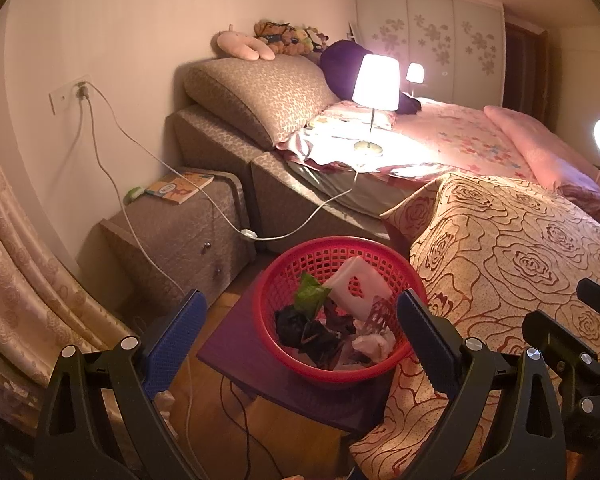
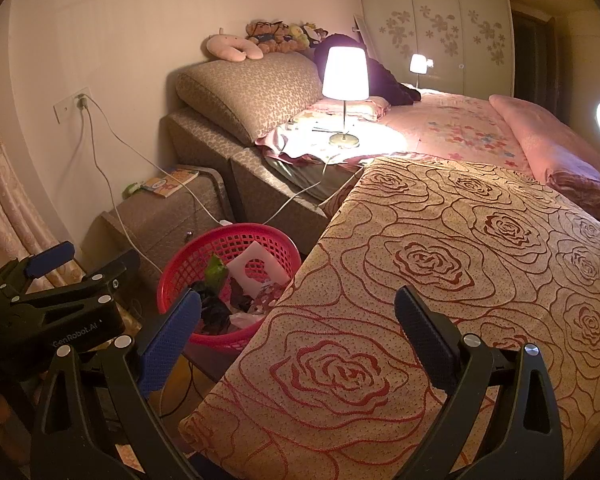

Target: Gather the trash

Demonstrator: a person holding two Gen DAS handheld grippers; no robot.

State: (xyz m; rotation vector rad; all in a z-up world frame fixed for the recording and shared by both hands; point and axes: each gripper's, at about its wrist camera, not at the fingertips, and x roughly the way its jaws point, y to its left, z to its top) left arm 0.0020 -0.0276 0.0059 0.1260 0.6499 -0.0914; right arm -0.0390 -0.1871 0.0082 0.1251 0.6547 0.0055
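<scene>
The cloth [image 2: 440, 280], rose-patterned, spreads bare to the right of the basket [image 1: 292, 364], so the collecting looks near its end; the next move, likely, is a scan for stray scraps. The basket stands on a dark stool [image 1: 236, 344] just beside the cloth's edge, holding the trash [image 1: 332, 320]: white foam, a green wrapper, black and pink scraps. The left gripper [image 1: 304, 320] hovers above the basket, jaws spread, holding nothing. The right gripper [image 2: 300, 320] hangs over the cloth, likewise spread and empty. A lamp [image 1: 374, 96] glows behind the basket; its cord [image 1: 300, 224] trails just behind it and could snag.
</scene>
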